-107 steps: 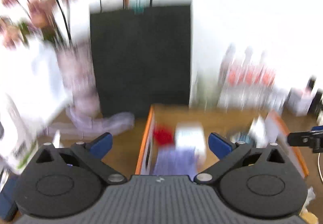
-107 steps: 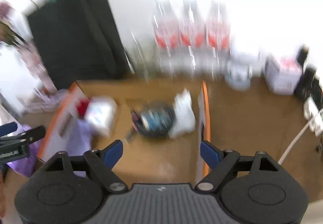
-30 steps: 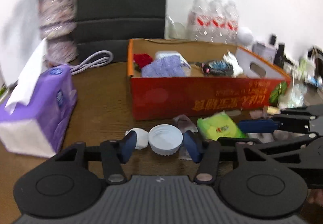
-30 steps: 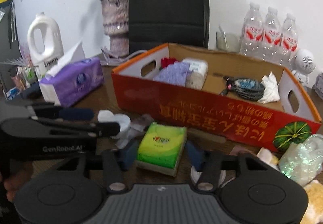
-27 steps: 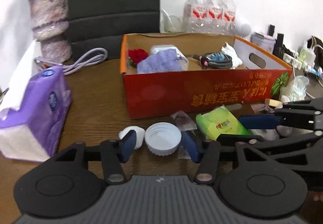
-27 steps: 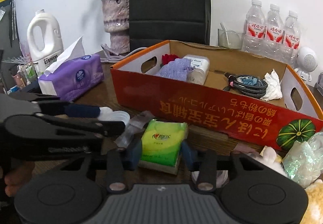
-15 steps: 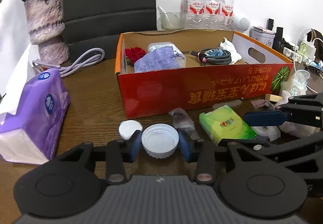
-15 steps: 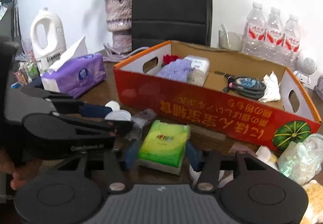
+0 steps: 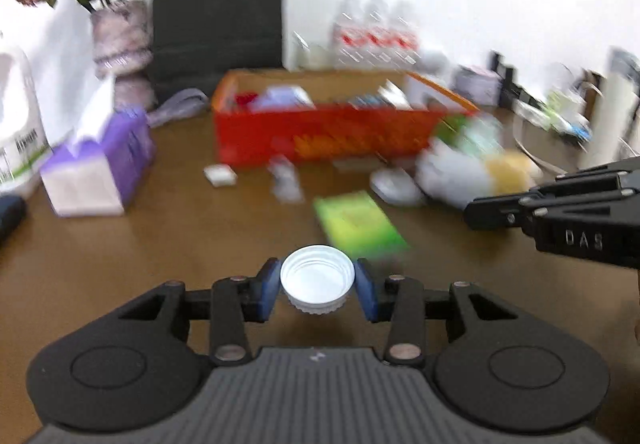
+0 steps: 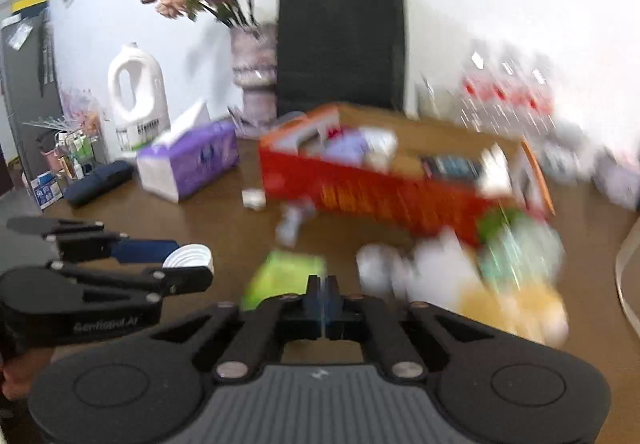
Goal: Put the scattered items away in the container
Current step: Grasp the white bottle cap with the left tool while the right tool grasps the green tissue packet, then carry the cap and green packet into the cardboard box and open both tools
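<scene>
My left gripper [image 9: 317, 287] is shut on a white screw cap [image 9: 317, 284], held clear above the brown table; the same cap [image 10: 188, 256] shows between its fingers in the right wrist view. My right gripper [image 10: 321, 304] is shut with nothing between its pads. The green tissue pack [image 9: 358, 224] [image 10: 285, 276] lies flat on the table just ahead of both grippers. Further back stands the red cardboard box [image 9: 320, 135] [image 10: 384, 195], holding a purple cloth, a red item, a cable coil and white paper. Both views are blurred.
A purple tissue box [image 9: 100, 163] and a white jug [image 10: 136, 99] stand left. A vase [image 9: 120, 47], a black bag [image 9: 218, 7] and water bottles [image 9: 372, 35] line the back. A small white lid [image 9: 219, 175], a wrapper [image 9: 286, 179], and a white, green and yellow heap [image 9: 472, 163] lie near the box.
Both grippers have pulled back from the box. The left one carries the white cap off the table. The right one let the green pack slip out and has shut empty.
</scene>
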Action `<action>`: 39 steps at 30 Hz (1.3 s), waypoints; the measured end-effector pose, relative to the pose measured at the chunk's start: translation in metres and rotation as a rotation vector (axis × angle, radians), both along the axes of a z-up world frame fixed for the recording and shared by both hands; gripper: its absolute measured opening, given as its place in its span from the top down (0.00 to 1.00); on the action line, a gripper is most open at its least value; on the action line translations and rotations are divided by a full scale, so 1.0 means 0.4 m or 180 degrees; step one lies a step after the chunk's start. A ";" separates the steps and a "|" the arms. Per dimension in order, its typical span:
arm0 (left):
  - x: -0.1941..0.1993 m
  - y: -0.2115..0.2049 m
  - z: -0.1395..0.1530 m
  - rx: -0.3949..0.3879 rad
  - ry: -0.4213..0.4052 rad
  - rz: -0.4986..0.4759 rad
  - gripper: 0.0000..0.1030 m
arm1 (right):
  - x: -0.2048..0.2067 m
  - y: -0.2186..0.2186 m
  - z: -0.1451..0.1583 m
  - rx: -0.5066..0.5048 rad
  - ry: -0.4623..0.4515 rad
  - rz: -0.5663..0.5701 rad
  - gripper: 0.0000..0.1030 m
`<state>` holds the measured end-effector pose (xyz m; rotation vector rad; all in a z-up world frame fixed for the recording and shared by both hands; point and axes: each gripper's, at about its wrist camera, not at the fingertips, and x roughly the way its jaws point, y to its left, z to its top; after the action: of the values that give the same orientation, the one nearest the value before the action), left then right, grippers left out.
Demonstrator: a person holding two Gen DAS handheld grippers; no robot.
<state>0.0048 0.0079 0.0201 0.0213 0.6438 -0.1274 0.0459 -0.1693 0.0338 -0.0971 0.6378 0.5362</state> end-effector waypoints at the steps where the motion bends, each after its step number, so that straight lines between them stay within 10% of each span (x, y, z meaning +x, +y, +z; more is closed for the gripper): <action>1: -0.017 -0.013 -0.008 -0.0037 0.0053 -0.0004 0.60 | -0.022 -0.025 -0.011 0.0035 0.0046 -0.0033 0.98; 8: -0.072 -0.033 -0.020 0.0117 0.0150 0.0138 0.60 | -0.027 -0.053 -0.041 0.0461 0.0163 -0.0020 0.45; 13: -0.094 -0.023 -0.026 0.0259 0.0127 0.0268 0.57 | 0.104 0.072 -0.058 0.0514 0.0494 0.0003 0.45; 18: -0.093 -0.010 -0.036 0.0205 0.0160 0.0169 0.35 | 0.132 0.195 -0.094 -0.0078 0.0318 -0.0124 0.48; 22: -0.086 0.005 -0.038 0.0097 0.0141 0.0204 0.59 | 0.109 0.189 -0.093 -0.0229 0.0210 -0.0034 0.56; 28: -0.092 0.012 -0.030 -0.0136 0.0134 0.0297 0.60 | -0.025 0.041 -0.063 -0.0006 0.0078 -0.0158 0.56; 39: -0.246 -0.096 0.053 -0.0016 -0.1217 0.0462 0.60 | -0.267 -0.063 -0.035 0.0284 -0.0797 -0.0657 0.56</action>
<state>-0.0937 -0.0304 0.0411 -0.0061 0.2617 0.0162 -0.0609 -0.1945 0.0199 -0.0131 0.3736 0.3451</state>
